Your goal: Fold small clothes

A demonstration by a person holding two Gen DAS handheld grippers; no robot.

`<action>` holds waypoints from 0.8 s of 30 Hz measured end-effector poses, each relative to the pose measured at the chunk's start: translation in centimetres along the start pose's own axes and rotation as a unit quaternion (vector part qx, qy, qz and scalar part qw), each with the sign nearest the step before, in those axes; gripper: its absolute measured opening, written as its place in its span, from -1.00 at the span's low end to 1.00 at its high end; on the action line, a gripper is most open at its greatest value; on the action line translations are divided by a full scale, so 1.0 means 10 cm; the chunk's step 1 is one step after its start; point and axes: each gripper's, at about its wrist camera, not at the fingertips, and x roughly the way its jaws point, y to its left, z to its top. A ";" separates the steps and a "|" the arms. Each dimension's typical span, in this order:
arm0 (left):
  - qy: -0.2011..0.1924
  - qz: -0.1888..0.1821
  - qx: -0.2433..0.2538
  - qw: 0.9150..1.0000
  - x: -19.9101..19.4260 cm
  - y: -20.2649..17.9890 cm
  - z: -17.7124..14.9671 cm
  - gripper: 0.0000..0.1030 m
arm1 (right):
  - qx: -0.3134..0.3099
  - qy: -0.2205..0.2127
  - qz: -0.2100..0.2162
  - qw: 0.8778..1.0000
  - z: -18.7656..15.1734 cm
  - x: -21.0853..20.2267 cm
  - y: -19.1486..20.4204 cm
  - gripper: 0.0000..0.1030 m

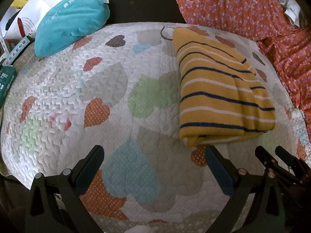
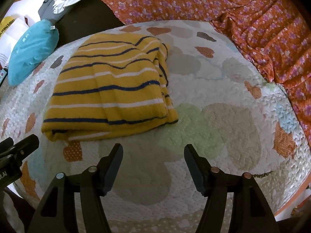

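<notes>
A yellow garment (image 1: pixel 221 89) with navy and white stripes lies folded into a thick rectangle on a white quilt (image 1: pixel 64 81) printed with hearts. In the left wrist view my left gripper (image 1: pixel 153 151) stands open over bare quilt, just near and left of the garment's front corner. The right gripper (image 1: pixel 272 152) shows at the lower right of that view. In the right wrist view the folded garment (image 2: pixel 108 93) sits ahead and to the left. My right gripper (image 2: pixel 153 149) is open just short of the garment's near edge, with nothing between its fingers. The left gripper's fingers (image 2: pixel 23 145) show at the left edge.
A teal cushion (image 1: pixel 72 19) rests at the quilt's (image 2: pixel 223 128) far left corner, seen also as the cushion (image 2: pixel 31 52) in the right wrist view. An orange floral cloth (image 1: pixel 252 11) drapes along the far and right sides, the same cloth (image 2: pixel 262 29) in the other view. White bags (image 1: pixel 29 9) and boxes (image 1: pixel 7 77) crowd the left.
</notes>
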 end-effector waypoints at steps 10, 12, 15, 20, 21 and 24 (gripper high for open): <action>0.009 -0.001 -0.004 1.000 0.04 0.03 -0.01 0.99 | -0.002 0.001 -0.002 1.000 -0.01 0.01 0.00 0.37; 0.010 -0.001 -0.004 1.000 0.04 0.03 -0.01 0.99 | -0.001 0.002 -0.002 1.000 -0.01 0.01 0.00 0.37; 0.012 -0.001 -0.004 1.000 0.04 0.03 -0.01 0.99 | -0.002 0.002 -0.001 1.000 -0.02 0.01 0.00 0.37; 0.013 -0.002 -0.003 1.000 0.05 0.04 -0.01 0.99 | -0.002 0.003 -0.001 1.000 -0.02 0.01 0.00 0.38; 0.013 -0.002 -0.004 1.000 0.05 0.04 -0.01 0.99 | -0.001 0.003 -0.002 1.000 -0.02 0.01 0.00 0.38; 0.016 -0.004 -0.007 1.000 0.06 0.04 -0.02 0.99 | -0.004 0.005 -0.001 1.000 -0.02 0.02 0.00 0.38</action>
